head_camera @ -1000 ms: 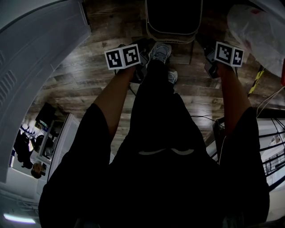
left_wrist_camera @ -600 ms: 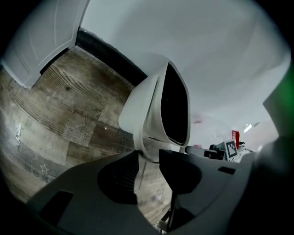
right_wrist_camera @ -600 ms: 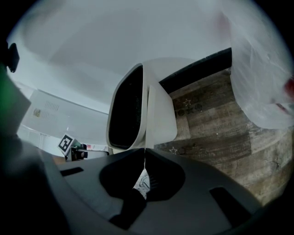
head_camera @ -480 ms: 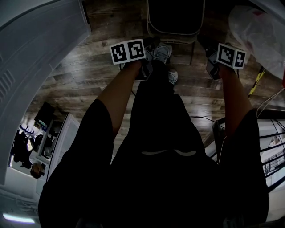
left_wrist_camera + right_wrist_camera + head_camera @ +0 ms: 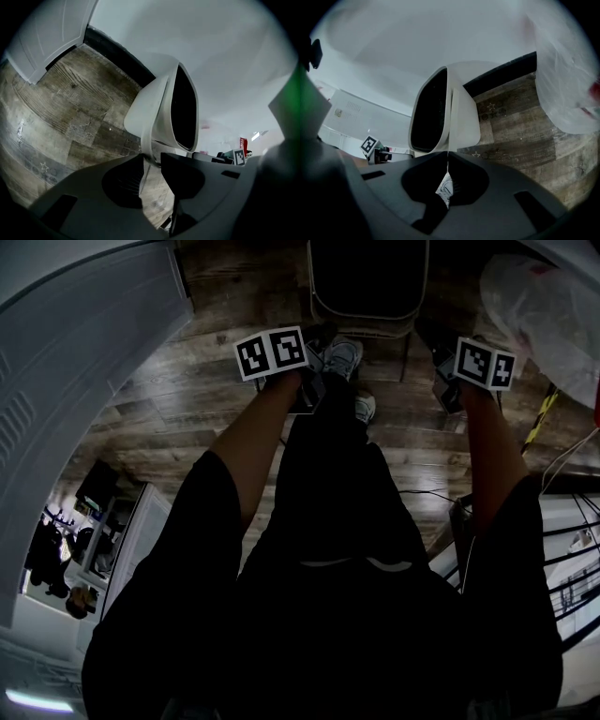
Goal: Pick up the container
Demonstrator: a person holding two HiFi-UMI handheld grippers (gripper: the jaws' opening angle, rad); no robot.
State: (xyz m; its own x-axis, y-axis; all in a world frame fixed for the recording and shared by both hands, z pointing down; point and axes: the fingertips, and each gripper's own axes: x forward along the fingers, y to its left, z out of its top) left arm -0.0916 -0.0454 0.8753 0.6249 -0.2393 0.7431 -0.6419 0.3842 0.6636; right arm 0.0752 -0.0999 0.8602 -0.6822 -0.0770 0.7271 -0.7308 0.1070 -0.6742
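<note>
The container (image 5: 367,317) is a white bin with a dark inside, standing on the wood floor just beyond my feet. My left gripper (image 5: 311,381) hangs above the floor, short of the bin's left corner. Its jaws have just been closing but still stand apart, with nothing between them. In the left gripper view the container (image 5: 157,112) shows beyond the left gripper (image 5: 151,157). My right gripper (image 5: 442,367) hangs to the bin's right, jaws together. In the right gripper view the container (image 5: 464,117) lies past the shut right gripper (image 5: 448,153).
A white plastic bag (image 5: 548,306) lies on the floor at the right, also seen as the bag (image 5: 567,79). A large white panel (image 5: 75,362) fills the left. My shoes (image 5: 339,352) stand before the bin. A black wire rack (image 5: 572,540) is at the right.
The left gripper's marker cube has shifted right and slightly up and has rolled a little. The right gripper has stayed put. The bin has not moved.
</note>
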